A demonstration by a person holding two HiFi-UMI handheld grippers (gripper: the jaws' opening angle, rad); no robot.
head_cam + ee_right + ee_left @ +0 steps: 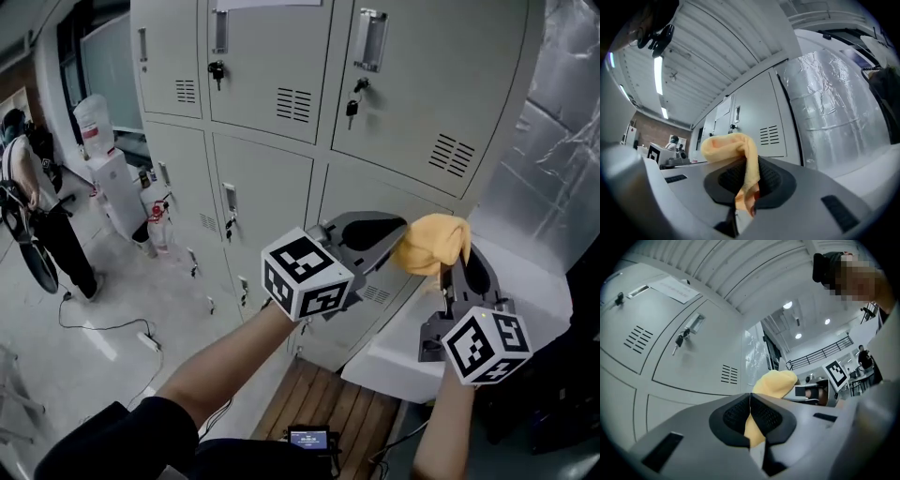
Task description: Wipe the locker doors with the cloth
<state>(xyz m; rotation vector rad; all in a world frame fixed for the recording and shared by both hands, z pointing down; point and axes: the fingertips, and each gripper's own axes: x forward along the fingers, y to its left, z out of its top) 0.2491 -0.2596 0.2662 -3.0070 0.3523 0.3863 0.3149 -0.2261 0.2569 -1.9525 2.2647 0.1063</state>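
Observation:
A yellow cloth (432,243) hangs bunched between my two grippers, in front of the grey locker doors (422,84). My left gripper (397,237) reaches in from the left and is shut on one end of it. From below, my right gripper (457,266) is shut on the other end. In the left gripper view the cloth (775,382) rises out of the closed jaws, with a locker door (693,357) behind. The right gripper view shows the cloth (729,142) folding over the closed jaws, lockers (759,122) beyond. The cloth is not touching any door.
Keys (352,108) hang from the locker locks. A foil-wrapped wall (562,150) and a white ledge (530,281) lie to the right. A wooden pallet (319,398) sits below. A person (37,206) stands far left near a water dispenser (108,169).

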